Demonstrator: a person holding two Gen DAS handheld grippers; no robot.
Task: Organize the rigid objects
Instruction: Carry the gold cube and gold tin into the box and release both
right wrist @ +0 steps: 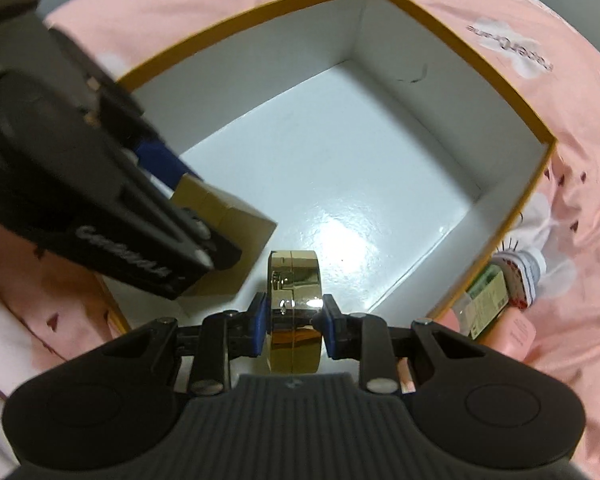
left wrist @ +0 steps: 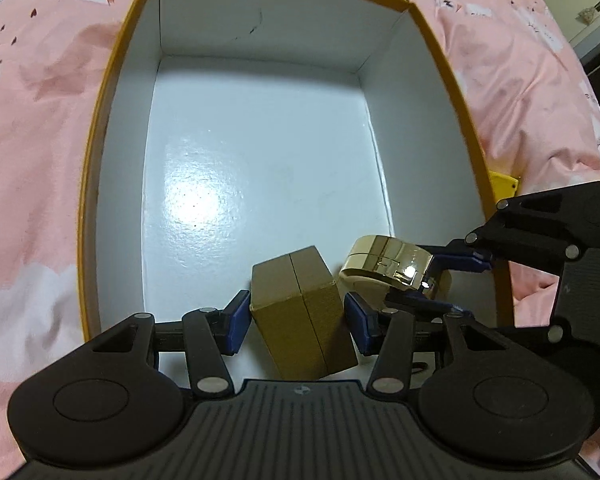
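Over the near end of the open box [left wrist: 100, 184], left wrist view: left hand-held gripper [left wrist: 298, 320] closed about halfway on a brown cardboard carton [left wrist: 300, 316], blue pads on two opposite faces, carton tilted, just above the glossy white floor. Right hand-held gripper [left wrist: 440, 280] comes in from the right, clamping a gold round case [left wrist: 388, 264] just beside the carton; can't tell if they touch. Box sits on a pink printed bedspread [left wrist: 40, 100]. Small yellow thing [left wrist: 502, 188] outside the right wall, unidentifiable

Right wrist view: right hand-held gripper [right wrist: 294, 316] nearly closed on the gold round case [right wrist: 294, 308], pads on its two flat faces, case on edge over the box's [right wrist: 532, 200] near end. Carton [right wrist: 224, 236] to its left in the left hand-held gripper [right wrist: 196, 216]. Bottles [right wrist: 496, 288] lie outside the right wall

Handling, my read: carton light, stiff, crushable, so hold flat faces with modest squeeze. Gold case hard, polished, likely slippery, and has a clasp, so grip the flat faces, not the rim

Writing: raised lettering on the left hand-held gripper's arm, blurred; mirrored print on the bedspread [right wrist: 500, 20], unreadable; bottle labels too small
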